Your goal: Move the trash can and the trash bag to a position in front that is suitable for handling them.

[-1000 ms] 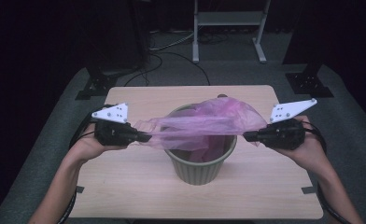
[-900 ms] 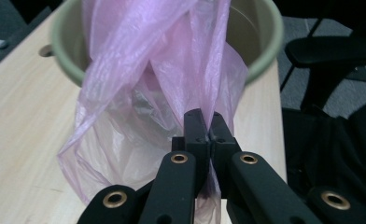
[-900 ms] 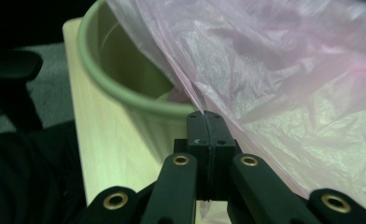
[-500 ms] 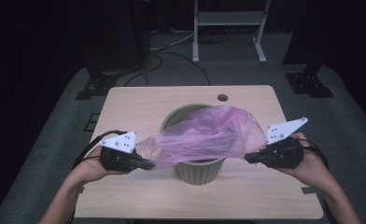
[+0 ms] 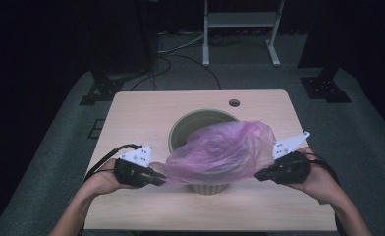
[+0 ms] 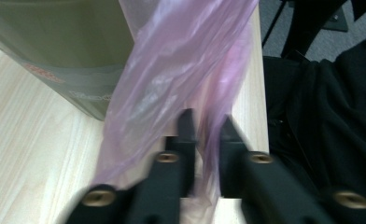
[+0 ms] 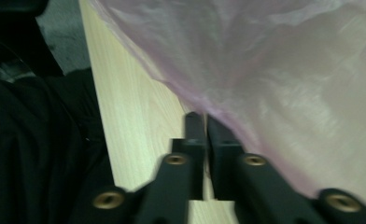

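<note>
The desk (image 5: 146,113) is bare wood around the green bin (image 5: 190,123), which stands at its middle. The pink bag (image 5: 220,152) is draped over the near half of the bin's mouth and pulled out to either side, so the far rim is left uncovered.

The left gripper (image 5: 157,181) is held low beside the bin. Its jaws have just been opening and are set narrowly apart, with a fold of film hanging loose between them. The right gripper (image 5: 259,174) is held low on the other side. Its jaws have just been opening too, to a mere slit with the bag's edge at their tips. Whether that edge is pinched cannot be told.

Before anything is let go, the film is best drawn down evenly on both sides. The far rim should then be covered, or the bag is likely to slump inward.
</note>
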A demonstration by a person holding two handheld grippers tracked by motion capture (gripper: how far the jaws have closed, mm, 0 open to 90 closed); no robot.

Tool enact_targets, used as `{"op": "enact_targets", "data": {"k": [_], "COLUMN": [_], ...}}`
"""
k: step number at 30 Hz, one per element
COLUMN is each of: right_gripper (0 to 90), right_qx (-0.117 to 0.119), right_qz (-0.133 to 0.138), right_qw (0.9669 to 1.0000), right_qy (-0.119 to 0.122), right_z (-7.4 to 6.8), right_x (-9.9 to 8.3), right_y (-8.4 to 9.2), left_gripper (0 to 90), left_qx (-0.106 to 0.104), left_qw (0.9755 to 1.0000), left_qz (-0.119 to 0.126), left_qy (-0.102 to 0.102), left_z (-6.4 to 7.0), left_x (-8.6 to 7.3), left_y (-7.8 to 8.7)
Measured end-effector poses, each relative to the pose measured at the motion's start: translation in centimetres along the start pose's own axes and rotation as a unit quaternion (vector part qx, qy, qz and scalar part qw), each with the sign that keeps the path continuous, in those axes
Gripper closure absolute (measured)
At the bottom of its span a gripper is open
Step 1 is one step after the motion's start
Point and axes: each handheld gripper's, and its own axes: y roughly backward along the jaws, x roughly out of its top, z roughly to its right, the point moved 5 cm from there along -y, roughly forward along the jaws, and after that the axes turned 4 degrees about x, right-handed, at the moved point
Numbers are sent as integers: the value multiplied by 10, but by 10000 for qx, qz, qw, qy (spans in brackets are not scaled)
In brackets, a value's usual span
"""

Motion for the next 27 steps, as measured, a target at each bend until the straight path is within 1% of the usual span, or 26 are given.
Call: {"op": "enact_targets", "data": {"k": [1,2,4,5,6,9,11,13,18,19,20,23,24,27], "right_gripper": [805,780,753,739,714,680,663,655,628,620,608,587,576,565], "right_qx": [30,53,52,57,98,175,200,275,149,107,16,-82,-136,-263], "right_qz": [74,131,205,249,309,409,473,525,650,664,663,695,676,623], "right_qw": [10000,9999,9997,9996,9993,9987,9982,9977,9968,9967,9965,9957,9956,9951], "right_qy": [4,22,92,117,181,263,311,338,430,458,509,608,636,719], "right_z": [-1,-3,-7,-9,-13,-20,-24,-27,-27,-27,-26,-25,-25,-24], "right_x": [1,1,3,4,5,7,8,9,14,15,17,19,20,22], "right_y": [2,6,11,14,18,24,26,28,30,29,28,26,24,19], "left_gripper": [756,723,681,666,650,621,608,605,585,574,567,560,560,560], "left_qx": [-58,-70,-123,-99,-119,-159,-193,-165,-134,-139,-130,-47,-3,149], "left_qw": [10000,9999,9999,9999,9998,9997,9995,9995,9994,9993,9993,9991,9991,9985], "left_qz": [39,74,117,118,131,206,238,262,330,334,344,426,433,535], "left_qy": [-45,-48,-16,-17,11,36,17,30,25,21,5,29,-11,-4], "left_z": [2,3,6,7,8,12,14,17,20,20,20,21,20,18], "left_x": [1,2,3,3,2,1,-1,-2,-2,-2,-2,-1,0,3], "left_y": [2,4,8,12,14,21,26,30,38,40,41,45,46,51]}}
